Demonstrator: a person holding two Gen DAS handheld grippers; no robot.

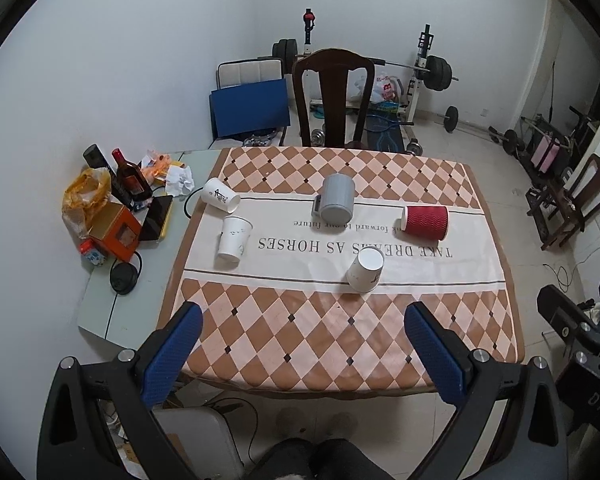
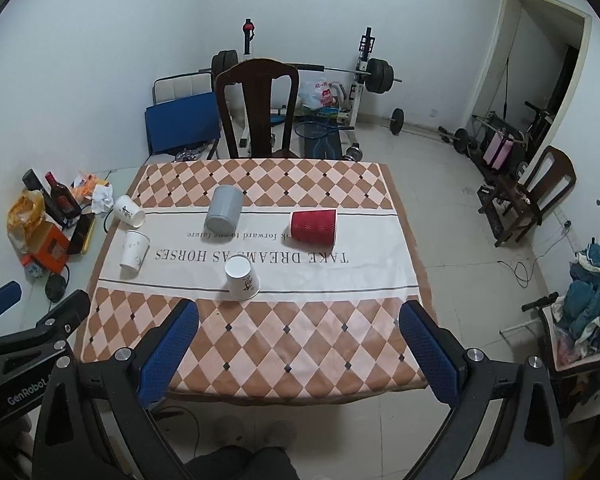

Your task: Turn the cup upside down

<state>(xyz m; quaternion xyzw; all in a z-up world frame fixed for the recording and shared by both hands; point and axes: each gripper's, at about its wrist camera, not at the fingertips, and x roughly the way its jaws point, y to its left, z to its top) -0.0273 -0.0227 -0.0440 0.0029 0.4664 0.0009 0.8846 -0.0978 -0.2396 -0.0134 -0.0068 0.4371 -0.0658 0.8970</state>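
Several cups stand on the checked tablecloth (image 1: 300,332). A white paper cup (image 1: 365,269) (image 2: 242,278) stands upside down near the middle. A red ribbed cup (image 1: 425,221) (image 2: 314,227) lies on its side at the right. A grey mug (image 1: 335,203) (image 2: 224,214) lies tilted at the back. One white paper cup (image 1: 234,243) (image 2: 134,255) stands at the left and another (image 1: 221,195) (image 2: 129,211) lies on its side behind it. My left gripper (image 1: 304,352) and right gripper (image 2: 298,354) are both open and empty, held above the table's near edge.
A dark wooden chair (image 1: 332,100) stands behind the table. A side surface at the left holds a bottle (image 1: 130,180), an orange box (image 1: 114,232), bags and a cable. Gym weights (image 1: 436,72) and another chair (image 2: 532,196) are beyond and to the right.
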